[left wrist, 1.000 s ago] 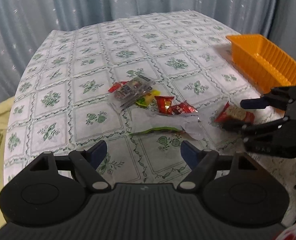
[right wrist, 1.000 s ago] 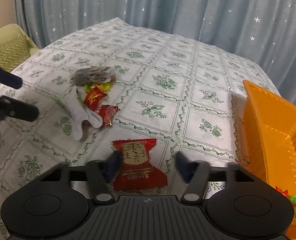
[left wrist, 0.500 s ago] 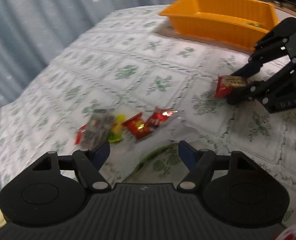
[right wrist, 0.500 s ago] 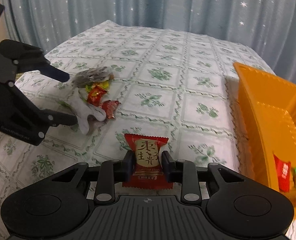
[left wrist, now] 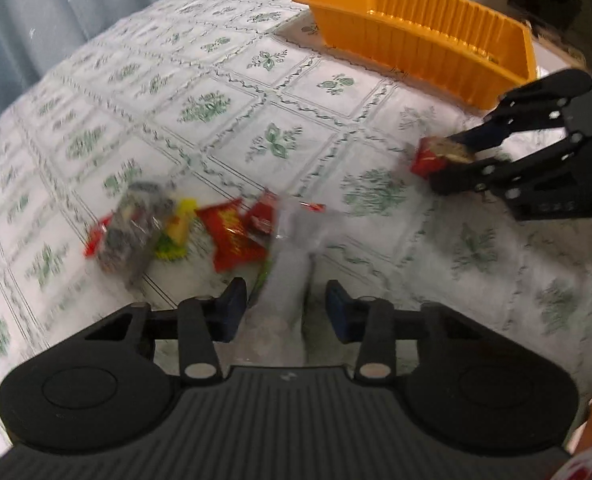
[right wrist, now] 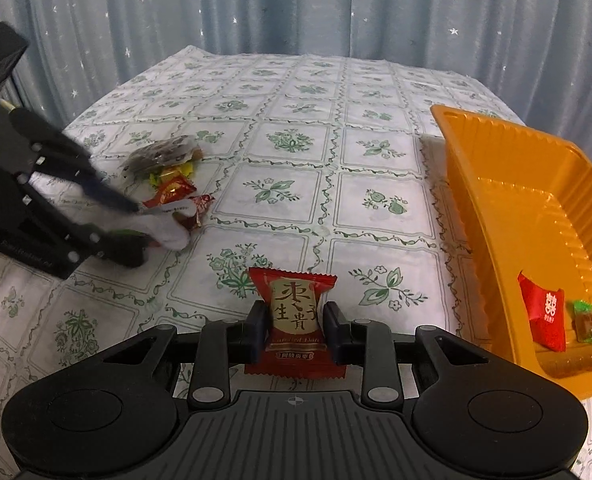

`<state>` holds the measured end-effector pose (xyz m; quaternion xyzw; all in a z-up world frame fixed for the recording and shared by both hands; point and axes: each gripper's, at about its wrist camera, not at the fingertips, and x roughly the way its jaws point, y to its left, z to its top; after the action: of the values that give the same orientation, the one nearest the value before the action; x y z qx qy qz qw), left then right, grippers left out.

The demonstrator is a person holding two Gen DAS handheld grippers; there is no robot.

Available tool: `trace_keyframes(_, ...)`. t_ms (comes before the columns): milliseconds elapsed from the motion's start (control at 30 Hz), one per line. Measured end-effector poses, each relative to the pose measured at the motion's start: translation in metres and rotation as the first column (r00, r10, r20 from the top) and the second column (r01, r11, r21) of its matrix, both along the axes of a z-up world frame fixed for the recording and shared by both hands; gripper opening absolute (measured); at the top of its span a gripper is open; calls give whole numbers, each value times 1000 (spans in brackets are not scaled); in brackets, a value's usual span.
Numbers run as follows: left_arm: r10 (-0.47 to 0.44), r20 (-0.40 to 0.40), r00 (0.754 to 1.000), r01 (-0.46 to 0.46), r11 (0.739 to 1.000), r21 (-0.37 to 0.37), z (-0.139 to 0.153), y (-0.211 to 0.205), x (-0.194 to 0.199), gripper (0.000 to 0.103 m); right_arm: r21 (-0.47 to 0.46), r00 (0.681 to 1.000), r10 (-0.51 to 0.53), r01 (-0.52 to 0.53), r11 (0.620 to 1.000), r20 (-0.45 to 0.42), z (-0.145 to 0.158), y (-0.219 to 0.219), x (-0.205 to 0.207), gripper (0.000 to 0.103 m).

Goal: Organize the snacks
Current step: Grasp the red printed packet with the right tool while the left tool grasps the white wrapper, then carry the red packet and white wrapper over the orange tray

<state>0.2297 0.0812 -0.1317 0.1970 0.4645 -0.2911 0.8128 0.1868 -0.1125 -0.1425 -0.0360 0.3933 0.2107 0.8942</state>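
My right gripper is shut on a red date snack packet and holds it above the tablecloth, left of the orange tray. The same packet shows in the left wrist view, between the right gripper's fingers. My left gripper is open, its fingers on either side of a white plastic bag. A pile of snacks lies just beyond it: red packets, a yellow-green candy and a clear grey packet. The tray holds a red packet and a green-wrapped candy.
The table carries a white cloth with green flower squares. Blue starred curtains hang behind it. The orange tray stands at the table's far right side.
My right gripper has closed on the red packet and lifted it. My left gripper has swung toward the snack pile, moved down over the white bag and narrowed its opening.
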Motion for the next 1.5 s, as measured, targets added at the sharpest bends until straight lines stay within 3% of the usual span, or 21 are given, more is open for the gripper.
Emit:
trace_keyframes(67,32,-25,999,-33,999,-29,0,-3,-8,37,8,1000,-5,5,1000,-5,-1,0,-1,31)
trace_keyframes(200,123,6,992,-123,992,-37,-3,-9,-17,38,26,1000,-20,21,999,-15,0,-1,-3,31)
trace_keyframes(333,248,10,969,-247,967,-67,-4,-9,-14,37,46,999,-41,42,998,-22,1,-3,-8,31)
trace_keyframes(433,288,32,957,-286,956,-60,-3,-14,-15,28,62,998,-53,55,997,-29,1,-5,-9,31)
trace_keyframes(633,385,17,923,-383,921,-63,3,-20,-27,28,86,996,-80,82,993,-31,9,-10,-15,31)
trace_keyframes(1033,585,-17,811,-575,791,-209,42,-36,-87,28,144,992,-129,129,981,-9,41,-37,-48,31)
trace_keyframes(1133,609,-30,793,-596,764,-249,53,-46,-103,28,150,990,-143,141,979,-2,49,-45,-59,31)
trace_keyframes(1267,616,-35,787,-599,750,-281,63,-59,-118,28,152,985,-173,172,973,-4,57,-60,-73,31)
trace_keyframes(1500,594,-43,803,-577,757,-305,74,-84,-132,28,138,975,-221,217,966,14,72,-85,-92,31)
